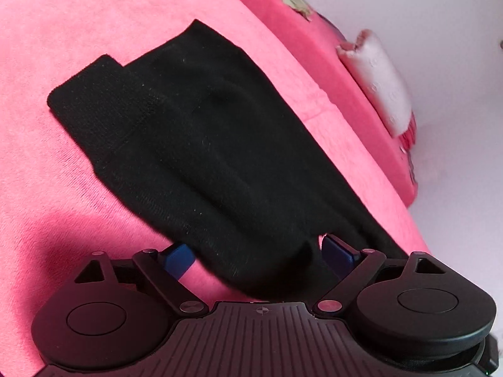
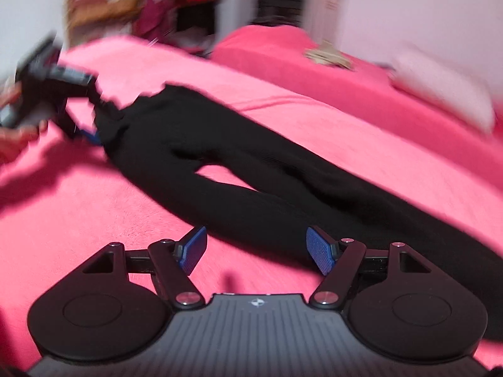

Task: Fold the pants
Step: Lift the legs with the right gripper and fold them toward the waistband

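Black pants [image 2: 220, 169] lie stretched across a pink bedspread [image 2: 94, 207], waistband at the far left, legs running toward the right. In the left wrist view the pants [image 1: 195, 144] fill the middle, with a ribbed band at the upper left. My left gripper [image 1: 256, 251] is open, its blue pads on either side of the near cloth edge. It also shows in the right wrist view [image 2: 91, 106] at the waist end. My right gripper [image 2: 256, 248] is open, its jaws wide apart on either side of one pant leg. The right wrist view is blurred.
A pale pink pillow [image 1: 380, 81] lies at the bed's far right edge by a white wall; it also shows in the right wrist view [image 2: 446, 94]. A small crumpled beige item [image 2: 327, 53] rests on the far bedspread. Cluttered furniture [image 2: 132, 9] stands beyond the bed.
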A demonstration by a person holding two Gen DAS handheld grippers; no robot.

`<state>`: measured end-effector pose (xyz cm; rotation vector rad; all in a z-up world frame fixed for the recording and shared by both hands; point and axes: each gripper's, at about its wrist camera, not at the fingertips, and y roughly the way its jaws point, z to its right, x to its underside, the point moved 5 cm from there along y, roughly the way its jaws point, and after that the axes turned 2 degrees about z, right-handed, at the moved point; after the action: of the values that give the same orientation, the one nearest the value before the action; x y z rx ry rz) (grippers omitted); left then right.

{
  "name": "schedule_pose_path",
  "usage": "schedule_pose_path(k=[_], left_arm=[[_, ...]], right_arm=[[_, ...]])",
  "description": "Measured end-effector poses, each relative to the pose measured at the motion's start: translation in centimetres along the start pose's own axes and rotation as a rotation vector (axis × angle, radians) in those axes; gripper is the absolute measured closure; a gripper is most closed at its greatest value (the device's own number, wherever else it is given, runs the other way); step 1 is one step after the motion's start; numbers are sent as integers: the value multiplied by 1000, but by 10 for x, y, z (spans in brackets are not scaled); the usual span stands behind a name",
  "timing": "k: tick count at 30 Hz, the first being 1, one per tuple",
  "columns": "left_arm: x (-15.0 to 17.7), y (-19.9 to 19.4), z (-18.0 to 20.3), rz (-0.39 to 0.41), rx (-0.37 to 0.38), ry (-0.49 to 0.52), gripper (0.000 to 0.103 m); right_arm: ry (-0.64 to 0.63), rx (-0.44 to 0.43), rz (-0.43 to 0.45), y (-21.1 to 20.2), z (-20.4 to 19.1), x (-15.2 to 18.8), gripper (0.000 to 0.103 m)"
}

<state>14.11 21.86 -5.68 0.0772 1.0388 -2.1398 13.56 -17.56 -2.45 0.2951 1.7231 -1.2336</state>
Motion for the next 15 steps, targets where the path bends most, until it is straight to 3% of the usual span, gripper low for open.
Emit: schedule_pose_path(k=[5,10,12,15], left_arm=[[-10,16,7,-15,-50,-30,0],[-18,22,17,-21,-146,-63,0],[-18,21,19,-18,-199,-63,0],[-21,18,20,-13,-273,-48,0]], right_arm=[[409,142,72,-53,98,26,25],[718,230,150,-72,166,31,32],[714,255,145,-65,174,20,37],[440,357,135,-56,165,-7,34]])
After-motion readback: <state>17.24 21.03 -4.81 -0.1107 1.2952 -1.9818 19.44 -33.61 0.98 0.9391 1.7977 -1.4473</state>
